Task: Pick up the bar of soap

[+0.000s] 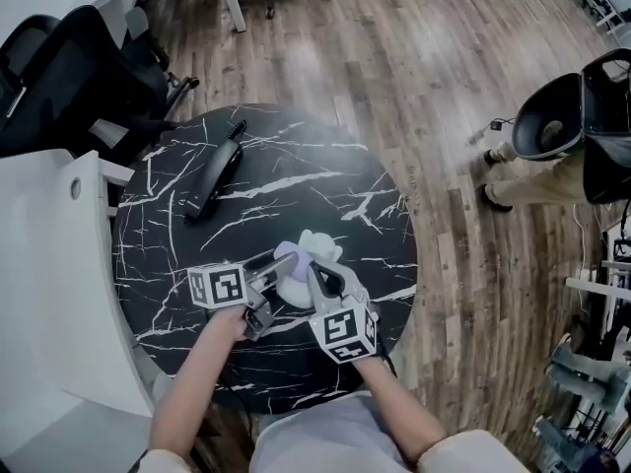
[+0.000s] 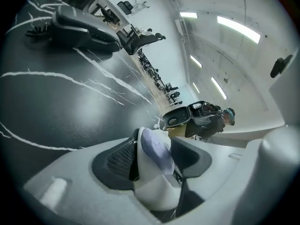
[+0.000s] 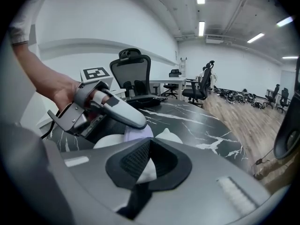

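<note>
Lavender-coloured, the bar of soap [image 1: 285,256] sat on a white soap dish [image 1: 296,291] toward the near edge of the black marble table [image 1: 197,254]. The left gripper [image 2: 154,156] stood wide open astride the bar, not yet pinching. The right gripper [image 3: 147,165] looked closed on the dish. Closing squarely on the bar's flanks, above the dish, seemed wise. Overhead was free; the black brush [image 1: 212,177] lay well apart.

Pale grey tongs [image 2: 157,150], black ribbed pads [image 2: 119,159], black-and-white marker cube [image 1: 217,287]
</note>
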Available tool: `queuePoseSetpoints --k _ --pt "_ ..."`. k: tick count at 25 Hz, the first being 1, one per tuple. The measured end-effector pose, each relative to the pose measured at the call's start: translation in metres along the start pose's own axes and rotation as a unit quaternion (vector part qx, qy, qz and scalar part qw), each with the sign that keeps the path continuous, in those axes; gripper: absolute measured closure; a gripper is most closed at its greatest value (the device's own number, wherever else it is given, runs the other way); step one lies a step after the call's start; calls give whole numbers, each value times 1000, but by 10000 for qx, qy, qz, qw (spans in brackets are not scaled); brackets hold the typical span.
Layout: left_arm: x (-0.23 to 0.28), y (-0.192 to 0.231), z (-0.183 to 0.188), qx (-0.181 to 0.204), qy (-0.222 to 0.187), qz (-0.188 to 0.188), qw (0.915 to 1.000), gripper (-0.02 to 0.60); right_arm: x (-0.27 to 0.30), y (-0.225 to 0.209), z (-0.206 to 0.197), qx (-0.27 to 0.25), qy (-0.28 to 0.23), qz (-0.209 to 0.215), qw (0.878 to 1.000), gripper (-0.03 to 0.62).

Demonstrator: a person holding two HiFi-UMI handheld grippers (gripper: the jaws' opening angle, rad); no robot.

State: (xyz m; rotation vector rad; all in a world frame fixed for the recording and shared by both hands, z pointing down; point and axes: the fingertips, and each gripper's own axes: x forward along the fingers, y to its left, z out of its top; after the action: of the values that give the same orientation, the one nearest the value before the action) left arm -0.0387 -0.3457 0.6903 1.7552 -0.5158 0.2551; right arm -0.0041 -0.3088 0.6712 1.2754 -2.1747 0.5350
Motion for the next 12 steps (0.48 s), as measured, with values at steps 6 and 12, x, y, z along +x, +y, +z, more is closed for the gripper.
queuePoseSetpoints --k 6,12 --pt "15 -1 0 -121 108 -61 9998 319 4 -4 0 -85 -4 37 10000 592" --pt "17 -5 -6 112 186 -4 9998 361 5 -13 2 -11 -52 -59 10000 592"
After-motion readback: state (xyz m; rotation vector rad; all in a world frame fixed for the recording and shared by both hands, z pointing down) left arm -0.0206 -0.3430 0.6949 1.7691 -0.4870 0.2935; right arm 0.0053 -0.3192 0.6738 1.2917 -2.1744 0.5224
